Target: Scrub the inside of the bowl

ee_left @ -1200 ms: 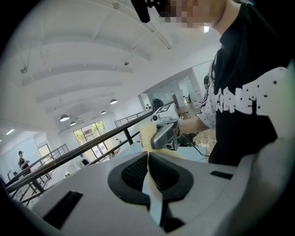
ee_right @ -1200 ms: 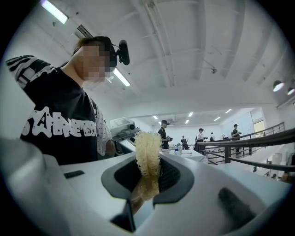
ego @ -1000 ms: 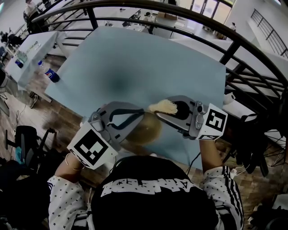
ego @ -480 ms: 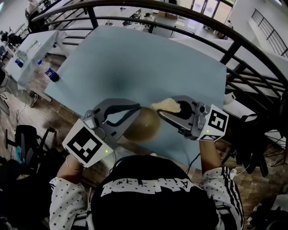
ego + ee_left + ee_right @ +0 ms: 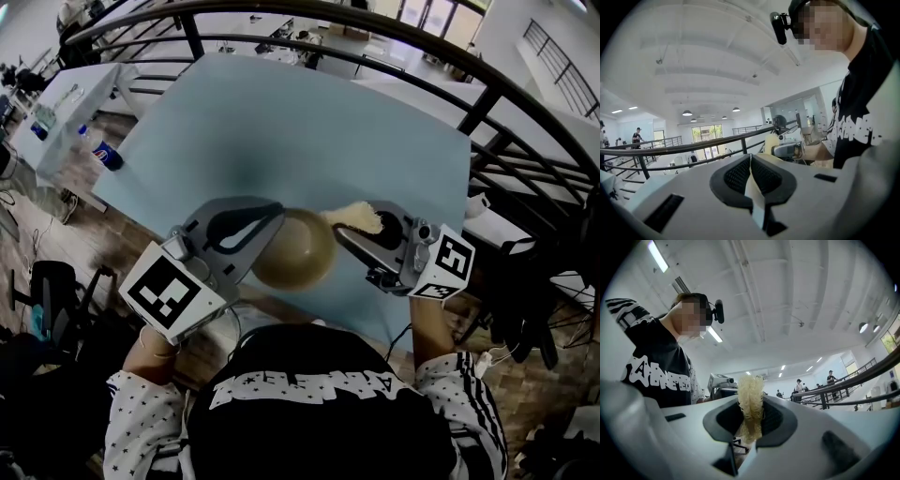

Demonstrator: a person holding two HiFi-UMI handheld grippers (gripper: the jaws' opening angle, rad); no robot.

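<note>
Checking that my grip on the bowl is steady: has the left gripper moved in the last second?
Yes. The left gripper, shut on the rim of the bowl, has shifted leftward, toward the left edge of the table.

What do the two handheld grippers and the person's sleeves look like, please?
The left gripper and right gripper are light grey moulded shells with dark, textured pads. Each carries a white cube printed with black square markers. The left sleeve is white with small dark stars; the right sleeve has black and white stripes.
</note>
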